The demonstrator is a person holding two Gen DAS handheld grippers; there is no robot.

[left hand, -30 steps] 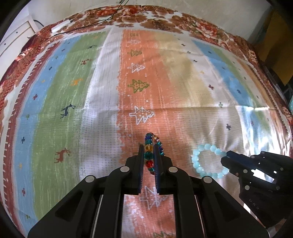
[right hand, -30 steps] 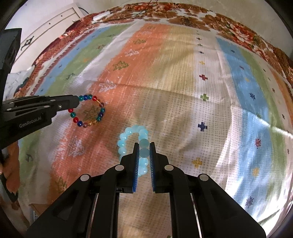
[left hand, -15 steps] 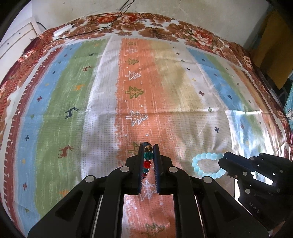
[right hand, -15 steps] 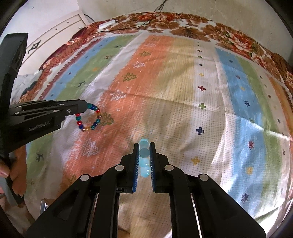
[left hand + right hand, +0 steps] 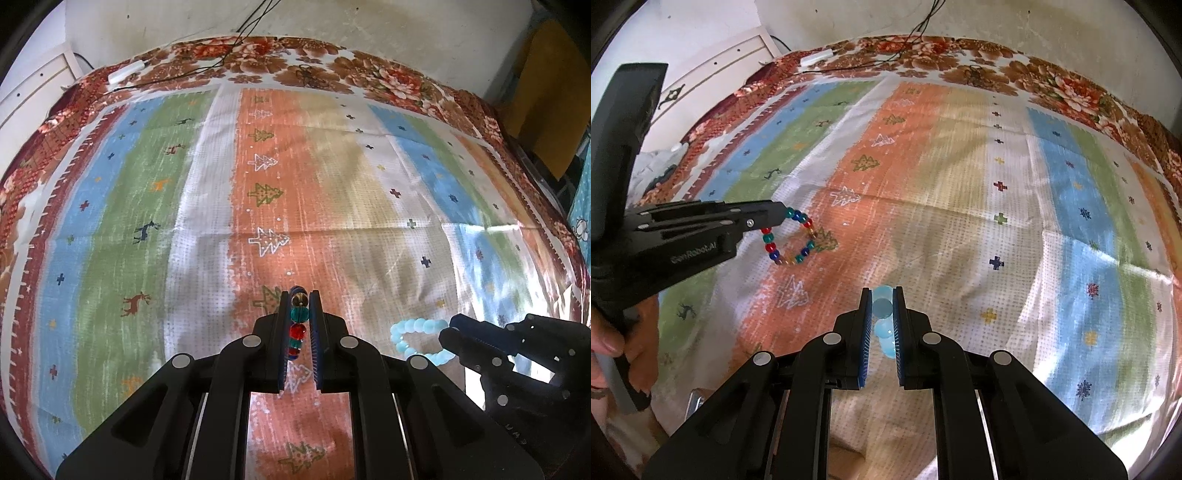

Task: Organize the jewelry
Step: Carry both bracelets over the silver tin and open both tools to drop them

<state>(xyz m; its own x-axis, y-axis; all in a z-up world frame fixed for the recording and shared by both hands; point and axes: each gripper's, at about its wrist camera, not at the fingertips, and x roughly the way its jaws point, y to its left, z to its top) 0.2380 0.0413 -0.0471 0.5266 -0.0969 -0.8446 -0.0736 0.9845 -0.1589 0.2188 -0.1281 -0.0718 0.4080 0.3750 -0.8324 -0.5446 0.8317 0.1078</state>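
Observation:
My left gripper [image 5: 299,295] is shut on a bracelet of multicoloured beads [image 5: 298,325], which hangs edge-on between the pads above the striped cloth [image 5: 258,166]. From the right wrist view that bracelet [image 5: 790,240] shows as a full ring dangling from the left gripper [image 5: 779,216]. A pale blue bead bracelet [image 5: 882,321] is pinched between the pads of my right gripper [image 5: 882,291], also lifted off the cloth. The left wrist view has the same pale bracelet [image 5: 417,339] hanging from the right gripper [image 5: 452,328] at lower right.
A colourful striped cloth with tree and deer prints covers the bed, bordered by a floral sheet [image 5: 295,62]. A white cable and adapter [image 5: 125,72] lie at the far edge. White furniture [image 5: 713,74] stands at the left. A hand [image 5: 605,339] holds the left gripper's handle.
Both grippers have risen with their bracelets, which have lifted off the cloth and turned edge-on between the pads. More of the bed and far wall shows.

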